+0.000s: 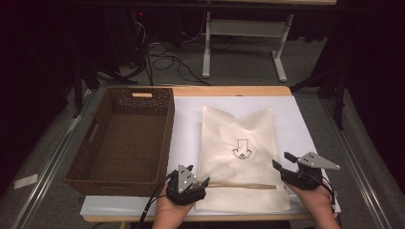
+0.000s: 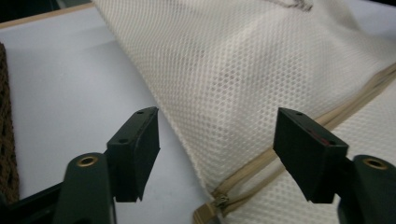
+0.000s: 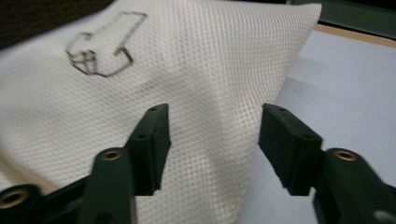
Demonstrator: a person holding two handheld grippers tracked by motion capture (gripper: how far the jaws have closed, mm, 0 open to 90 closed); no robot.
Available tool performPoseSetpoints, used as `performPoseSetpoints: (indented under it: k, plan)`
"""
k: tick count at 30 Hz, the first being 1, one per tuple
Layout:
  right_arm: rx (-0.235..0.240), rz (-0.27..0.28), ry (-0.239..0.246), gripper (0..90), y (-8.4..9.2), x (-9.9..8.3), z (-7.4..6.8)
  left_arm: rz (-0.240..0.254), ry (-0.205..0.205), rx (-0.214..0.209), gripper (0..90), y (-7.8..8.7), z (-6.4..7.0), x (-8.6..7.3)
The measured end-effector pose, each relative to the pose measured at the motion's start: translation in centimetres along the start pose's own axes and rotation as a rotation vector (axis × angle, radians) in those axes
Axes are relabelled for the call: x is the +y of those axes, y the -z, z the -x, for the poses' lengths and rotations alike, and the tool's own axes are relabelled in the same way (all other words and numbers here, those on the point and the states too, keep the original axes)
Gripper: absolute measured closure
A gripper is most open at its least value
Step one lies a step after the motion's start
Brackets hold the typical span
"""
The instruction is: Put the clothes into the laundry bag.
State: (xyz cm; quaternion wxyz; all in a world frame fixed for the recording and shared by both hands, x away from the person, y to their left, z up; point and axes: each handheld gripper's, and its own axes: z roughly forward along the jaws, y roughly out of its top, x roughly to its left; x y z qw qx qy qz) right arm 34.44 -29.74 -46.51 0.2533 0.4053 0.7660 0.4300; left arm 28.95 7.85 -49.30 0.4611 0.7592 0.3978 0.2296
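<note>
A cream mesh bag point(image 1: 236, 143) lies flat on a white sheet point(image 1: 186, 124), with a black drawn emblem point(image 1: 242, 149) at its middle and a tan zipper point(image 1: 243, 185) across its near end. My left gripper point(image 1: 198, 175) hovers at the bag's near left corner. In the left gripper view its jaws point(image 2: 217, 135) stand open over the mesh point(image 2: 243, 70) and the zipper's end point(image 2: 219, 200), pads apart from the fabric. My right gripper point(image 1: 282, 160) is at the bag's right edge. It is open point(image 3: 212, 135), with raised mesh point(image 3: 187, 60) between the jaws and the emblem point(image 3: 100, 46) beyond.
A brown woven basket point(image 1: 167, 138) with nothing inside stands to the left of the bag, close to my left gripper. The sheet covers a wooden table whose near edge point(image 1: 119, 218) runs by the person's wrists. Cables and a white desk frame point(image 1: 206, 43) are on the floor beyond.
</note>
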Motion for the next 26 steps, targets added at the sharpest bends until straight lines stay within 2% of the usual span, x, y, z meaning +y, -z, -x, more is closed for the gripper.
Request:
performPoseSetpoints:
  k: [1,3,4,6,8,10,13,15,22,26]
  plan:
    - [0.008,0.009,-0.013,37.1,0.4,0.0,-0.1,0.008,-0.007,-0.004,27.9,0.4,0.2,0.2]
    - [0.019,0.022,-0.01,28.8,1.1,-0.2,-0.4,0.021,-0.035,-0.011,23.3,1.3,0.4,0.5]
    - [0.016,0.022,-0.009,21.4,1.3,-0.3,-0.6,0.03,-0.039,-0.005,17.9,1.6,0.5,0.7]
    - [-0.004,0.028,0.007,9.3,1.7,-0.7,-1.1,0.068,-0.021,0.0,13.8,2.2,0.4,0.6]
    - [-0.011,0.01,-0.001,0.3,1.8,-0.8,-1.6,0.068,-0.003,-0.001,8.1,2.5,0.1,0.6]
    - [-0.02,0.008,-0.013,0.2,2.2,-1.0,-2.0,0.06,0.016,-0.01,4.3,2.6,-0.1,0.6]
    - [-0.017,0.022,-0.005,0.2,2.5,-1.0,-2.2,0.056,0.016,-0.019,1.3,2.5,0.0,0.6]
    - [-0.024,0.034,-0.001,0.3,2.7,-1.0,-2.2,0.041,-0.009,-0.025,0.5,2.3,0.4,0.7]
    - [-0.025,0.027,-0.011,0.3,2.6,-1.0,-2.2,0.043,-0.018,-0.017,0.5,2.3,0.7,0.9]
    - [-0.027,0.038,0.0,0.3,2.6,-1.0,-2.1,0.039,-0.019,-0.021,1.3,2.2,0.7,0.8]
